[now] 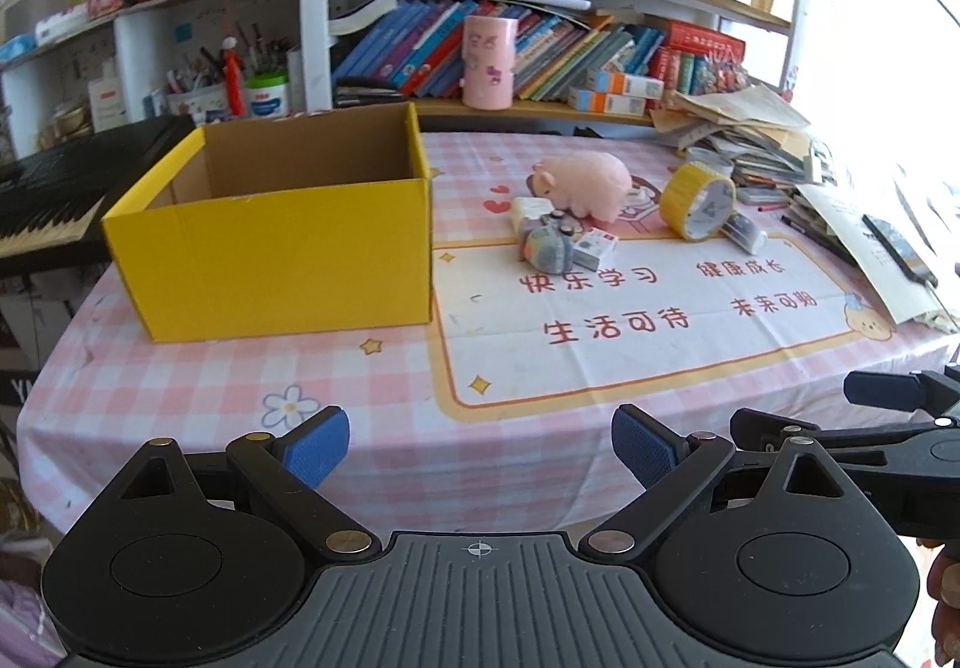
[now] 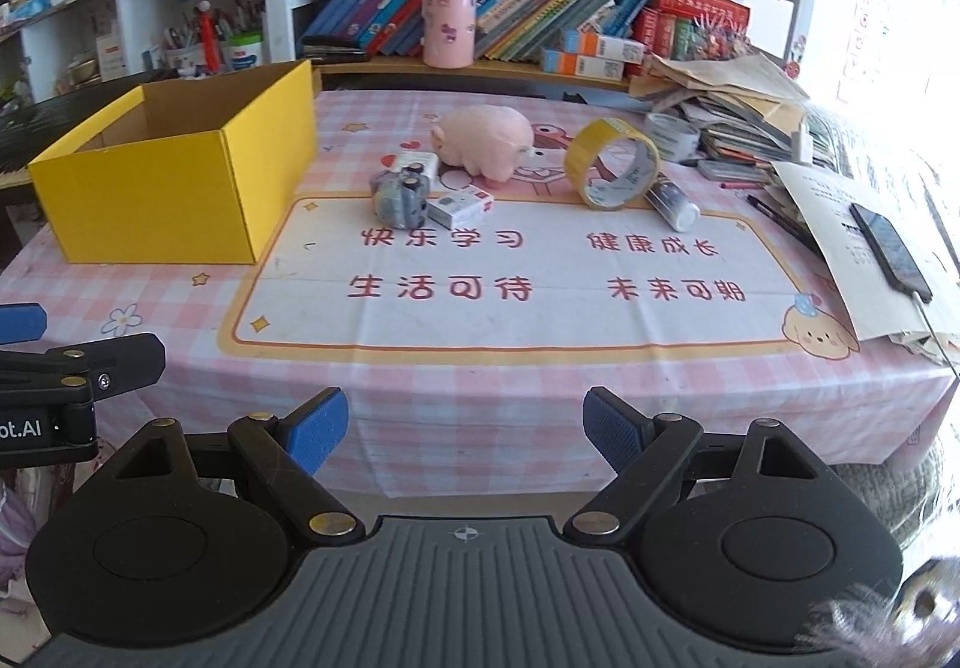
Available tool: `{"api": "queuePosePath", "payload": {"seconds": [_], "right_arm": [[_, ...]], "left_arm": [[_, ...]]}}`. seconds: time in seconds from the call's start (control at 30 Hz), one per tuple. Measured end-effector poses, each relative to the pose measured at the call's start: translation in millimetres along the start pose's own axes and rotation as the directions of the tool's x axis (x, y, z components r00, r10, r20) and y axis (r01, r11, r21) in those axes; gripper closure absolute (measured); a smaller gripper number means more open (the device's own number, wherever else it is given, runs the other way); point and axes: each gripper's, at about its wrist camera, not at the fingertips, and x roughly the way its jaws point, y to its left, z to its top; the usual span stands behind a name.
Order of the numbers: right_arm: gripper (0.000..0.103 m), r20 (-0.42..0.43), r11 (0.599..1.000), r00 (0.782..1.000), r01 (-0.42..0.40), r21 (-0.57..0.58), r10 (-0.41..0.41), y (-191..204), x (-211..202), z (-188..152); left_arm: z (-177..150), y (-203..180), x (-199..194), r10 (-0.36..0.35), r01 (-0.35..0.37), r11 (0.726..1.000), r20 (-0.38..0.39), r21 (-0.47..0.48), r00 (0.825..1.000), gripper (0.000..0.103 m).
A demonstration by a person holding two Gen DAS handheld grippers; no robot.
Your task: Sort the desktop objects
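Pink pig toy (image 2: 483, 139) beyond right hand-held gripper (image 2: 465, 431)

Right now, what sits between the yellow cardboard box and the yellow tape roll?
Between the yellow cardboard box and yellow tape roll: a pink plush pig, a grey plush toy and small white boxes. Clearest in the right wrist view.

Bright daylight from the right in both views; window side blown out, washing out the paper pile (image 1: 750, 128) & phone (image 2: 891, 248) area. Yellow box (image 1: 270, 248) casts a soft shadow on the counter (image 2: 480, 380). Strong fisheye bend w/ dark corners. Mid-frame sharp; fuzzy blur bottom right, right wrist view.
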Motion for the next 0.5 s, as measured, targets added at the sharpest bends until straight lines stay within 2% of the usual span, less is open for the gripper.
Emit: {"api": "queuePosePath", "payload": {"seconds": [0.33,0.5], "right_arm": [[0.018,0.001,0.999,0.999,0.035,0.015,-0.035,-18.5,10.0,10.0],[0.018,0.005,0.999,0.999,0.04,0.019,-0.04,-28.2,18.5,19.2]], "left_arm": [[15.2,-28.5,16.4,-0.06,0.06,0.992,-0.003,0.108,0.998,0.006],[23.4,-33.5,24.5,-0.06,0.059,0.992,0.004,0.113,0.998,0.006]]}}
